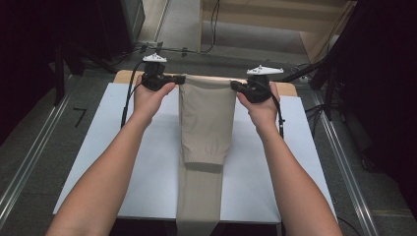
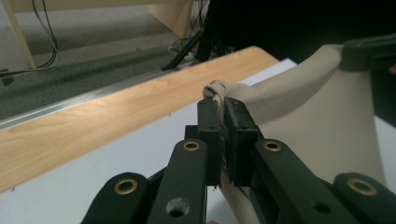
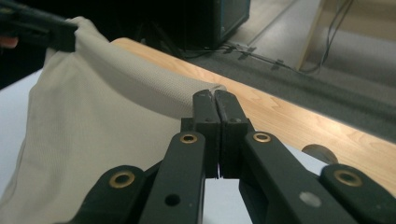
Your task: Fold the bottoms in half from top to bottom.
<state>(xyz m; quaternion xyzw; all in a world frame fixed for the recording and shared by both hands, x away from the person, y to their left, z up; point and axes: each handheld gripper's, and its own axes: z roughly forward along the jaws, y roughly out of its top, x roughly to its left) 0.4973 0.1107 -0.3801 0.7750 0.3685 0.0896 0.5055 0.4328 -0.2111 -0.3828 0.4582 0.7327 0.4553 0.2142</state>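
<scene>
You hold the beige trousers point(image 1: 206, 118) taut by one end above the white worktop point(image 1: 123, 162), left gripper point(image 1: 178, 78) and right gripper point(image 1: 235, 86) each clamped on a corner. The fold looks half made; laying it down remains.

The left tongs point(image 2: 223, 119) rise from the bottom edge with their black jaws pressed together on a bunched corner of beige cloth point(image 2: 299, 112), a small knot of fabric poking out above the jaw tips. From there the cloth stretches taut to the upper right, where the other tongs point(image 2: 369, 51) grip its far corner (dark against a black background). Beneath lies the white worktop point(image 2: 116, 158), its far edge a light wooden strip point(image 2: 107, 121), with grey floor and cables beyond.
</scene>
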